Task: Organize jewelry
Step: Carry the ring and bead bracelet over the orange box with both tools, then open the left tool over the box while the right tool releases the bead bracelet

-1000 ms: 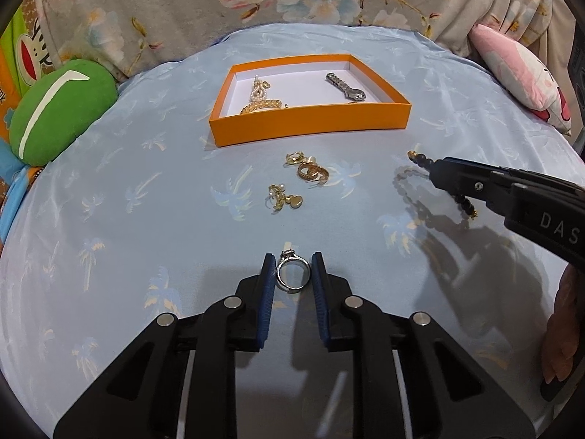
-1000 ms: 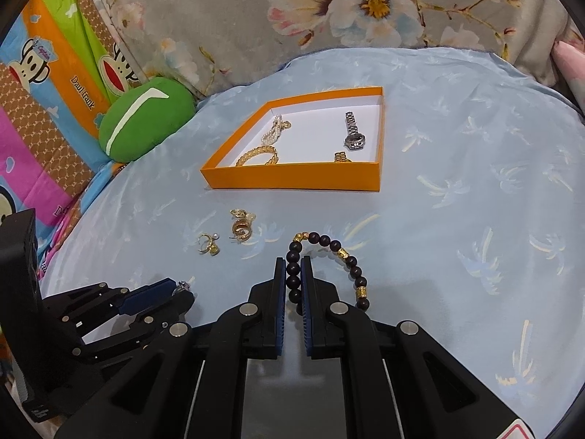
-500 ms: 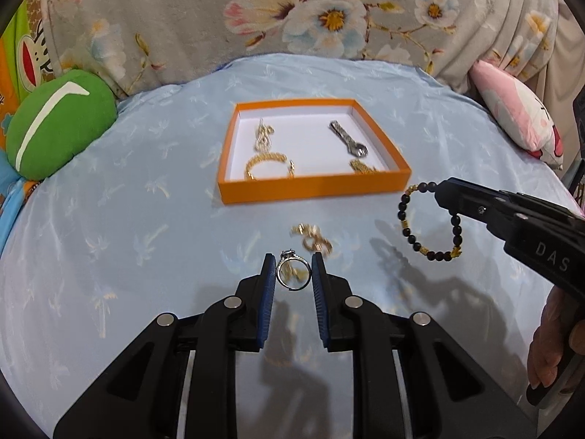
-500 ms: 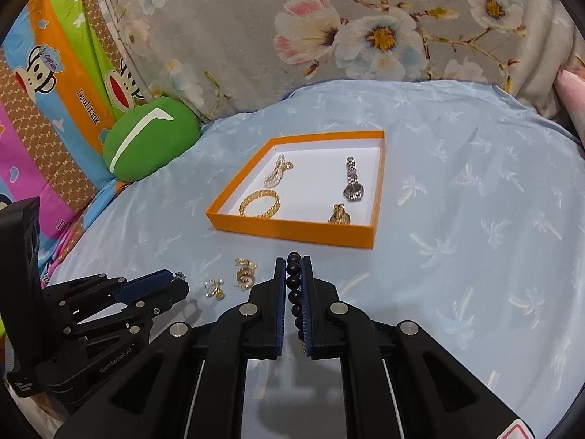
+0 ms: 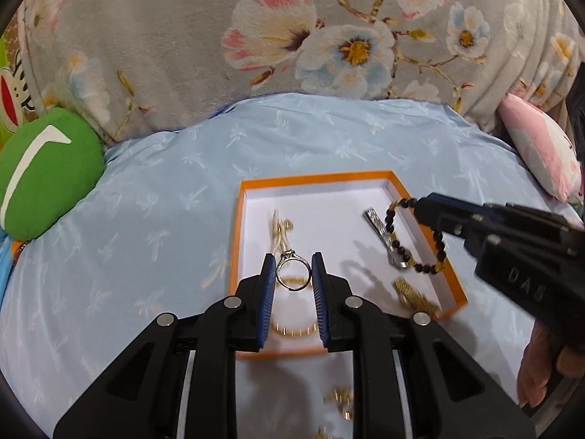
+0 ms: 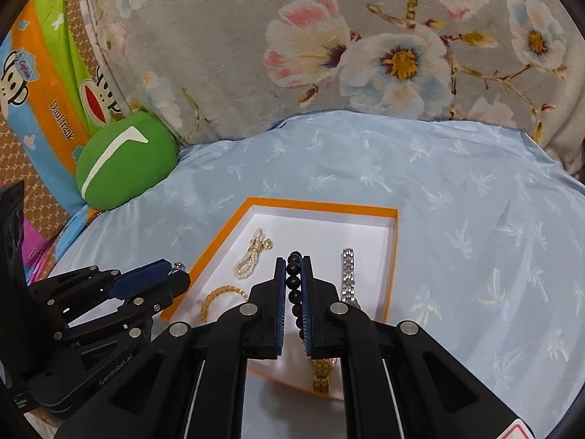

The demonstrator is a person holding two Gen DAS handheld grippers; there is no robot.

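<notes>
Left wrist view: both grippers hold jewelry above the orange tray (image 5: 444,270).

The left gripper (image 5: 292,274) is clenched on a silver ring (image 5: 292,274), upright between its blue pads over the tray's near half. At 3 o'clock the right gripper (image 6: 293,278) pinches a dark beaded bracelet (image 5: 413,256), whose loop dangles over a silver watch (image 6: 349,274). A pearl strand (image 6: 252,254) and gold bangle (image 6: 219,298) lie inside; loose gold pieces (image 5: 342,400) rest on the blue sheet (image 5: 146,219) at 6 o'clock.
</notes>
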